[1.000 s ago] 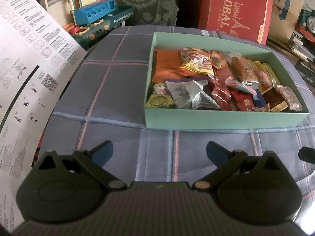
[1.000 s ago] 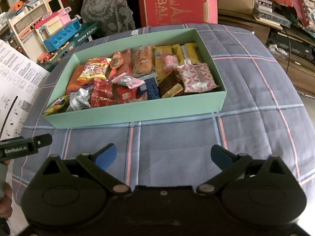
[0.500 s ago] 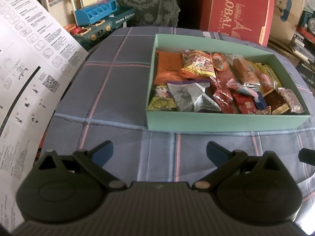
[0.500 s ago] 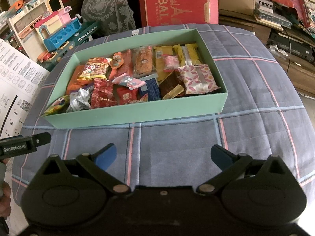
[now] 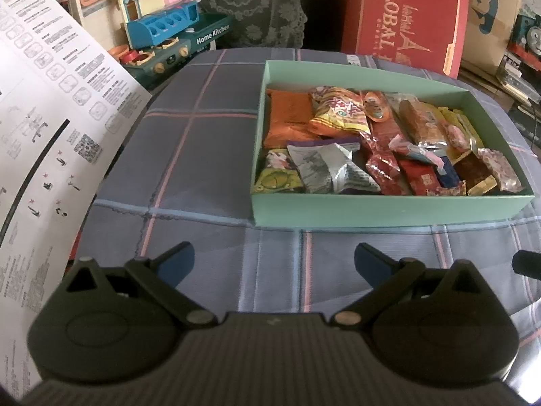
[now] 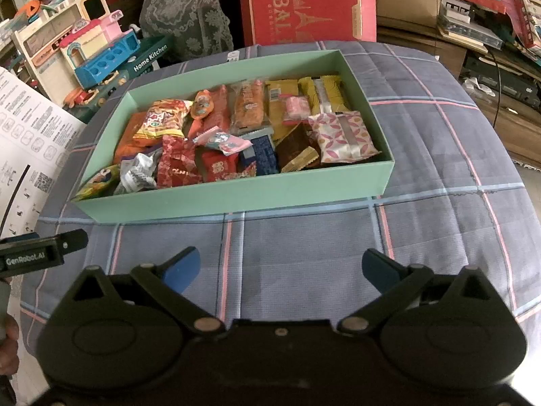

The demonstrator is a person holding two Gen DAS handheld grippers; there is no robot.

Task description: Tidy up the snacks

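Left gripper point(image 5: 274, 258): your jaws stand spread wide with nothing between them, only plaid cloth point(image 5: 203, 155).
Right gripper point(image 6: 282, 265): your jaws are spread just as wide and hold nothing.
Snack box point(image 6: 236, 196): the green box lies ahead of both pairs of jaws, apart from the fingertips; from your left jaws it sits ahead and to the right, from your right jaws ahead and slightly left.
Snacks: every packet you can see lies inside the box, among them an orange pouch point(image 5: 287, 115), a silver packet point(image 5: 328, 165) and a pink patterned packet point(image 6: 341, 135).
Only the right view shows: part of your left gripper point(image 6: 40, 253) to the left of your right jaws, and a bit of your hand point(image 6: 8, 348) at the frame edge.
Only the left view shows: a wide stretch of the printed sheet point(image 5: 44, 128) left of your jaws.
Hard to make out: most wrapper print is too blurred to read; the red carton point(image 6: 307, 3) behind the box is cut off at the top.
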